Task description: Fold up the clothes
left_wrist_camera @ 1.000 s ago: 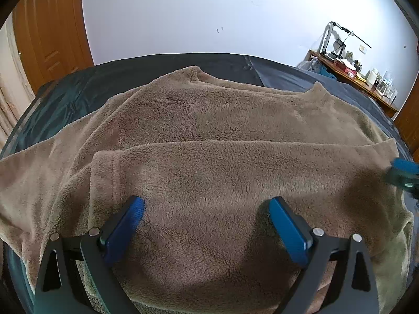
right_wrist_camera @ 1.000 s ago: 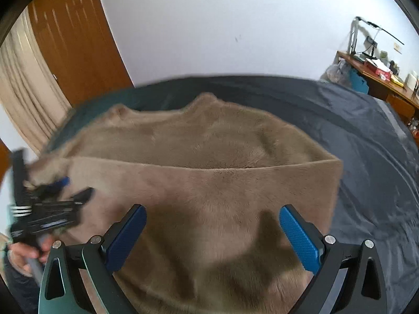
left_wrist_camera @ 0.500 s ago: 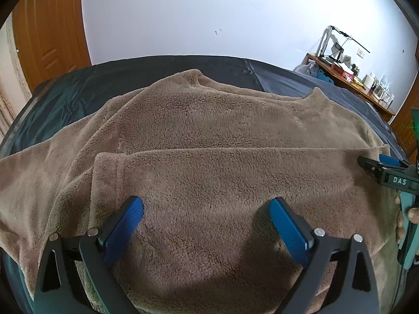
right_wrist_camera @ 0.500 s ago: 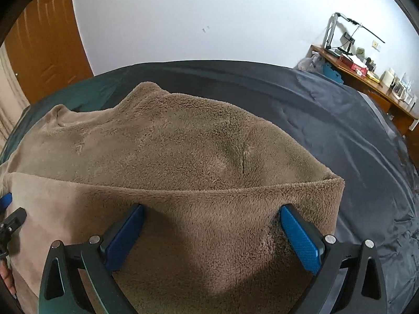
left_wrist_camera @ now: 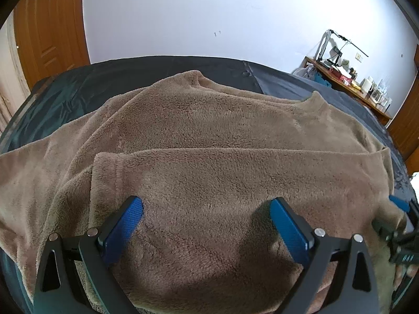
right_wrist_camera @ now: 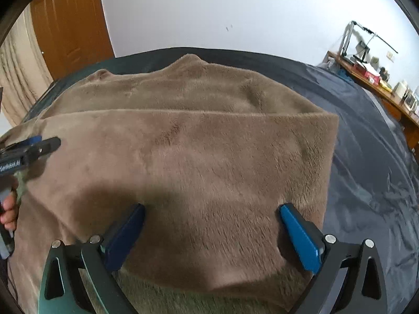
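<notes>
While both grippers' fingers (left_wrist_camera: pixel 128 225) (right_wrist_camera: pixel 298 238) stand spread, the brown fleece (left_wrist_camera: pixel 209 183) lies between and beneath them.

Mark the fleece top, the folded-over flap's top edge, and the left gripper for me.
fleece top (left_wrist_camera: pixel 209 115): left wrist view, upper chest area.
folded flap edge (right_wrist_camera: pixel 199 112): right wrist view, middle of the straight fold line.
left gripper (left_wrist_camera: pixel 207 217): left wrist view, midway between open blue fingertips.

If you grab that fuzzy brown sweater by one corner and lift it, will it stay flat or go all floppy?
Probably floppy: the brown sweater already lies folded over itself and drapes softly on the dark bed cover. Its thick fleece looks grippy, so it likely won't slip from the left gripper. It seems bulky rather than heavy.
</notes>
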Motion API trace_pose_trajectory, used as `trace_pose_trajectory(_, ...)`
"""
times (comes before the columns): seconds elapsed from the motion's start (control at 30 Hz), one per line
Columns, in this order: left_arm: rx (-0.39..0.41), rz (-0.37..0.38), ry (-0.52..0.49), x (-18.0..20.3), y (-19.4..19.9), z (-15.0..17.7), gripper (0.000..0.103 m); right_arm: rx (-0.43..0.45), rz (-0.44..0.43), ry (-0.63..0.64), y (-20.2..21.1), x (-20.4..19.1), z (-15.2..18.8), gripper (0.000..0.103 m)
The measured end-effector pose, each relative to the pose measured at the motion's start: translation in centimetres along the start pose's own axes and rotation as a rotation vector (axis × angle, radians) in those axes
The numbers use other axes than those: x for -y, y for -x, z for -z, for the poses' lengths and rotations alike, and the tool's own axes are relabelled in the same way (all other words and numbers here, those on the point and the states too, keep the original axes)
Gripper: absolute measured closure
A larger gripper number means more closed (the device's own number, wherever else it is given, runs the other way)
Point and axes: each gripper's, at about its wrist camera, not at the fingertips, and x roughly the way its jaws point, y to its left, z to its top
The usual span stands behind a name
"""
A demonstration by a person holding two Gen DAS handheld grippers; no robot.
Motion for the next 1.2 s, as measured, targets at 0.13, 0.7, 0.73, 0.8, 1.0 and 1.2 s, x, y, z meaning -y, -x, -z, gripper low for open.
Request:
trace_pose_trajectory(0.13,0.000,-0.003,-0.003,-0.1,-0.1,-0.1,0.004,0.012,0.005,0.011,0.6,0.0,1.3,0.000)
trace_pose_trajectory(0.7,0.002,-0.014,-0.011,0.0,-0.1,0.1,0.004,0.033,0.005,-0.053,1.9,-2.4,2.2,0.000)
trace_pose_trajectory(0.73,0.002,-0.015,-0.012,0.0,-0.1,0.1,0.004,0.038,0.011,-0.050,2.0,-2.5,2.2,0.000)
trace_pose_trajectory(0.8,0.000,-0.020,-0.016,0.2,-0.2,0.1,0.003,0.042,0.027,-0.046,2.0,-2.8,2.1,0.000)
trace_pose_trajectory(1.0,-0.002,-0.020,-0.021,0.4,-0.2,0.2,0.002,0.046,0.025,-0.048,1.8,-2.9,2.2,0.000)
trace_pose_trajectory(1.2,-0.004,-0.034,-0.032,0.7,-0.3,0.3,0.001,0.048,0.022,-0.048,2.2,-2.6,2.9,0.000)
